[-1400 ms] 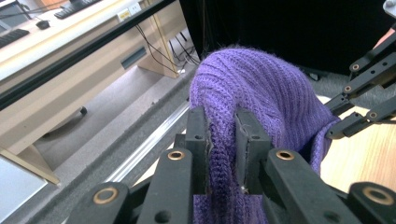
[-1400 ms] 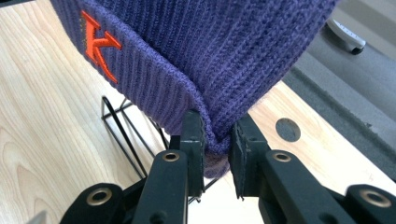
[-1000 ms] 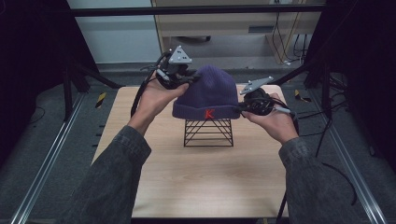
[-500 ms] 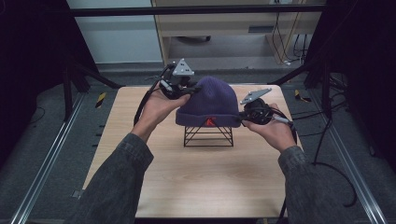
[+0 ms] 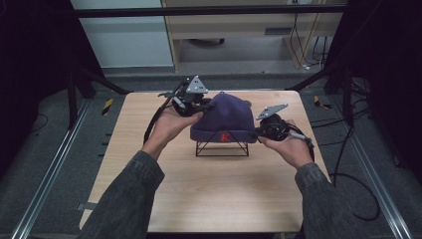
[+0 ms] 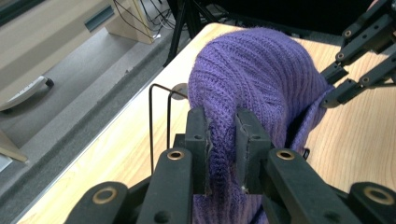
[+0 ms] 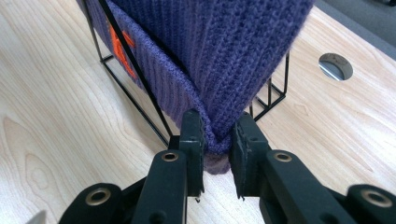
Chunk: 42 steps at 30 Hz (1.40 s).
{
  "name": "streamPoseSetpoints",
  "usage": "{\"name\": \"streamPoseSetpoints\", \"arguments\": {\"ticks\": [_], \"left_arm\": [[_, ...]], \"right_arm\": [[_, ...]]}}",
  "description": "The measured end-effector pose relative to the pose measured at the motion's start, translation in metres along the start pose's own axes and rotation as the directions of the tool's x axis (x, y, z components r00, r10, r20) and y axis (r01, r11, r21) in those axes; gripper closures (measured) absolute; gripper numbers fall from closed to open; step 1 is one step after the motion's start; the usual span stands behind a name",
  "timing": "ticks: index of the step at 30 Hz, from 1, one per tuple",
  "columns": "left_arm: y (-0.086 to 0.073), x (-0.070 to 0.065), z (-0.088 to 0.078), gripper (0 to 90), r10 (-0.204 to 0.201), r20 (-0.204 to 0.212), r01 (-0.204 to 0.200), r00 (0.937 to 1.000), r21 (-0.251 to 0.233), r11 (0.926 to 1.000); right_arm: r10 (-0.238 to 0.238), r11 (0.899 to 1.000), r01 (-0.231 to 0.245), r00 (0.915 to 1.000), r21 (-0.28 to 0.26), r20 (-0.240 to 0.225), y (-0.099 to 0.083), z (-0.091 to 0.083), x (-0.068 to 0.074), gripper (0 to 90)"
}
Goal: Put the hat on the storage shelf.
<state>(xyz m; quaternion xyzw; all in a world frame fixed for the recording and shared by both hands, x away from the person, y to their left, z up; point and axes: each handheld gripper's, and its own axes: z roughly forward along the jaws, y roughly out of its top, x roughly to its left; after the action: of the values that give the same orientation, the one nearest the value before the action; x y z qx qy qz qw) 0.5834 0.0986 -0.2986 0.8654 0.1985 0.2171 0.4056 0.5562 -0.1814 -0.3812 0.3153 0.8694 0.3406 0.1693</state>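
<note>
Got the purple beanie [image 5: 225, 117] sitting over the black wire stand [image 5: 222, 148] in the middle of the wooden table [image 5: 209, 194]. My left gripper [image 5: 205, 106] is pinching a fold of knit at the hat's far left side, and my right gripper [image 5: 256, 132] is clamped on the brim edge at the right. The orange letter faces me.

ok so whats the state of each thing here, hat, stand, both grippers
hat: draped over the stand, pinched at both sides
wire stand: upright on the table, top covered by the hat
left gripper: shut on the hat's knit
right gripper: shut on the hat's brim
table: bears the stand
</note>
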Motion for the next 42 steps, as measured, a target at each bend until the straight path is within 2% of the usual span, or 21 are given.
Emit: {"name": "streamPoseSetpoints", "arguments": {"ticks": [4, 7, 13, 26, 42], "left_arm": [[-0.007, -0.002, 0.005, 77.1, 0.001, 0.005, -0.001, 1.0000, 0.017, 0.9999], [-0.011, -0.003, 0.006, 77.0, -0.011, 0.009, 0.010, 0.9999, 0.011, 0.9999], [-0.018, -0.007, 0.008, 76.7, -0.009, 0.013, 0.009, 0.9999, 0.018, 0.9998], [-0.038, -0.009, 0.013, 76.3, -0.028, 0.033, 0.027, 0.9991, 0.030, 0.9992], [-0.045, -0.010, 0.016, 76.3, -0.039, 0.034, 0.039, 0.9986, 0.026, 0.9989]], "right_arm": [[0.017, 1.000, -0.017, 0.9998, 0.004, 0.004, -0.004, 0.006, -0.001, 76.3], [0.019, 1.000, -0.019, 0.9998, 0.006, 0.002, -0.007, 0.011, 0.000, 76.3], [0.017, 1.000, -0.017, 0.9999, 0.020, 0.002, -0.011, 0.019, 0.002, 76.1], [0.046, 0.999, -0.046, 0.9989, 0.017, -0.005, -0.024, 0.031, 0.003, 76.2], [0.048, 0.999, -0.048, 0.9987, 0.018, -0.015, -0.030, 0.036, 0.004, 76.1]]}}
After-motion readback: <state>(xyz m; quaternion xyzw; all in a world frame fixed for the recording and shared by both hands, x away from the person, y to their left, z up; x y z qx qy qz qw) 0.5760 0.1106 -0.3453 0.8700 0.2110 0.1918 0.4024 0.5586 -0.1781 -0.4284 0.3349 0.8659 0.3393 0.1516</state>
